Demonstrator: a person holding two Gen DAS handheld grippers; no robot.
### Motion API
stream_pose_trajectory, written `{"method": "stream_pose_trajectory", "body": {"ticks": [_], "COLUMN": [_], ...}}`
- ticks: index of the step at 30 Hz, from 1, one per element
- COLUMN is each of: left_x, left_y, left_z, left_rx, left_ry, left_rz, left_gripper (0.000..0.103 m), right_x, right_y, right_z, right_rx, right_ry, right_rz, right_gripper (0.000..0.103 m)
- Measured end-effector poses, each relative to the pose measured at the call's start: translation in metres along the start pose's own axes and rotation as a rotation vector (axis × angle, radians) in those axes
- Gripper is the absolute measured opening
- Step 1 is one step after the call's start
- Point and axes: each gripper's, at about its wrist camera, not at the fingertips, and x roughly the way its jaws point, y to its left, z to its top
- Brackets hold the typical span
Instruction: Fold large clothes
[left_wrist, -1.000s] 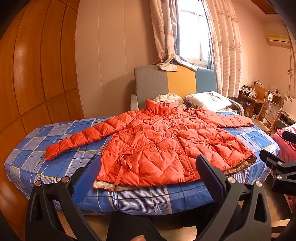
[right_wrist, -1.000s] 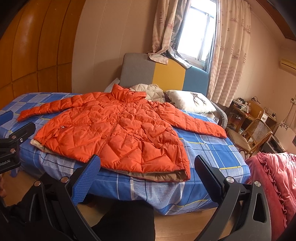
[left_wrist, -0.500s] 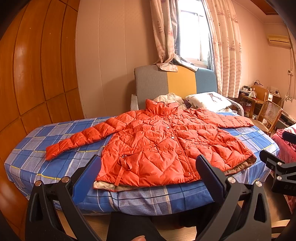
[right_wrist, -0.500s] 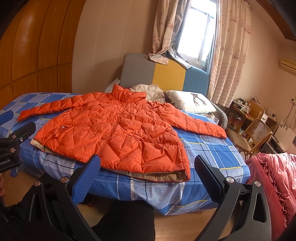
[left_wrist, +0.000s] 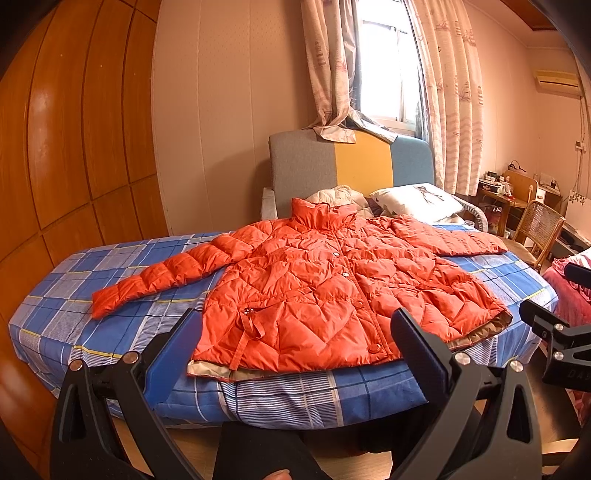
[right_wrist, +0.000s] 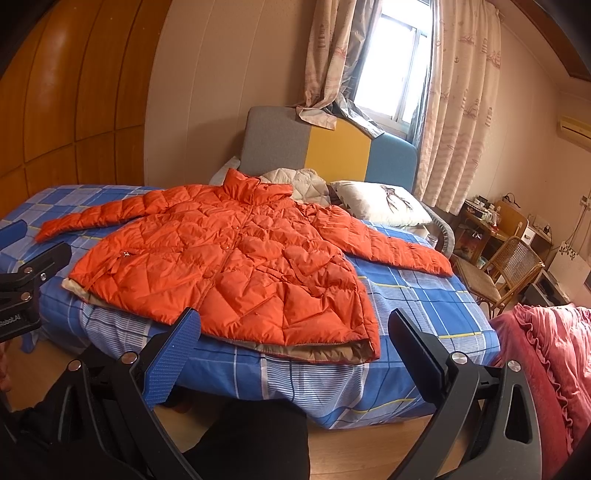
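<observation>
though spread flat, orange jacket (left_wrist: 332, 291) on bed (left_wrist: 110, 332)

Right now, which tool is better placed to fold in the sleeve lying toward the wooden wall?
Left, probably. The left tool faces that side of the jacket, with the sleeve stretched out just beyond its left finger. The right tool sits nearer the opposite hem corner. Both are open and empty.

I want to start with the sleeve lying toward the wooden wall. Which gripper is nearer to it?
Left. The left gripper faces the hem on that sleeve's side; the right gripper is off by the opposite hem corner.
</observation>
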Motion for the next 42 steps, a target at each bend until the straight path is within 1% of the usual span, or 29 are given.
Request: {"method": "stream_pose_trajectory", "body": {"ticks": [10,15,17,19,22,25,28,33,36,39,42], "left_x": [0.0,0.009,0.017,0.029,0.047,0.062,0.08,0.106,0.124,0.147,0.168], "left_y": [0.0,0.007,0.011,0.018,0.03,0.035,0.034,0.023,0.017,0.014,0.011], "left_z": [0.001,-0.002,-0.004,-0.007,-0.008,-0.006,-0.001,0.011,0.016,0.02,0.022], "left_rx": [-0.005,-0.016,-0.028,-0.058,-0.106,-0.118,-0.1,-0.039,-0.015,-0.012,-0.011], "left_ry": [0.004,0.023,0.046,0.082,0.117,0.135,0.145,0.168,0.183,0.215,0.238], "left_rz": [0.001,0.004,0.013,-0.003,0.012,0.022,0.01,-0.013,-0.018,-0.038,-0.06], "left_gripper": [0.101,0.101,0.101,0.101,0.101,0.101,0.101,0.101,0.101,0.101,0.101], "right_x": [0.0,0.008,0.016,0.026,0.04,0.054,0.068,0.1,0.127,0.158,0.191], "right_y": [0.0,-0.003,-0.009,-0.014,-0.02,-0.03,-0.041,-0.063,-0.079,-0.095,-0.118], "right_z": [0.0,-0.003,-0.007,-0.01,-0.014,-0.016,-0.012,-0.004,0.001,0.006,0.008], "right_rx": [-0.003,0.0,0.021,0.042,0.07,0.124,0.168,0.269,0.324,0.384,0.462], "right_ry": [0.002,0.025,0.055,0.08,0.12,0.153,0.164,0.197,0.224,0.251,0.275], "right_rz": [-0.003,-0.002,0.007,0.005,0.003,0.002,-0.023,-0.018,-0.012,-0.007,-0.024], "right_gripper": [0.1,0.1,0.1,0.1,0.1,0.1,0.1,0.1,0.1,0.1,0.1]}}
